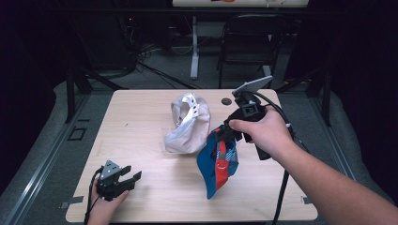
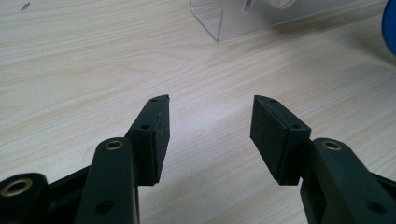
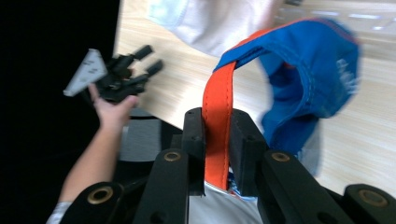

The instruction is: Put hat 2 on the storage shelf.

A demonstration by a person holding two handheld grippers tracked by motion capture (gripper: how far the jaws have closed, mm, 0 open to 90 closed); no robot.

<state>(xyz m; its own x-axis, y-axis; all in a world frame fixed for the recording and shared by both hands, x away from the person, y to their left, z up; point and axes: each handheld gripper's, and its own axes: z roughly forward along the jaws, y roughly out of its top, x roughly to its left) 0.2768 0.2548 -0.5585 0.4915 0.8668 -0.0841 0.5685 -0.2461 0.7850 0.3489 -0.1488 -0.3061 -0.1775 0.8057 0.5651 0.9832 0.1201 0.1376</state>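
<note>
The blue cap (image 1: 217, 161) was clamped by its orange strap (image 3: 216, 126) in the right gripper (image 3: 217, 140), hanging at approx. 5 o'clock of the white cap (image 1: 187, 124). The left gripper (image 2: 210, 133) was held wide open w/ nothing in it. The strap could be slipped from so narrow a pinch, or the white cap knocked.

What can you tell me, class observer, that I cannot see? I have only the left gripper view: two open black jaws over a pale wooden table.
Observer: The right gripper is shut on the orange strap of a blue and orange fabric cap.
Operator: Is the cap on the table?
Observer: It hangs from the jaws; I cannot tell whether its lower edge touches the table.
Operator: Anything else nearby?
Observer: A white fabric cap lies at the table's middle, beside the blue one.
</note>
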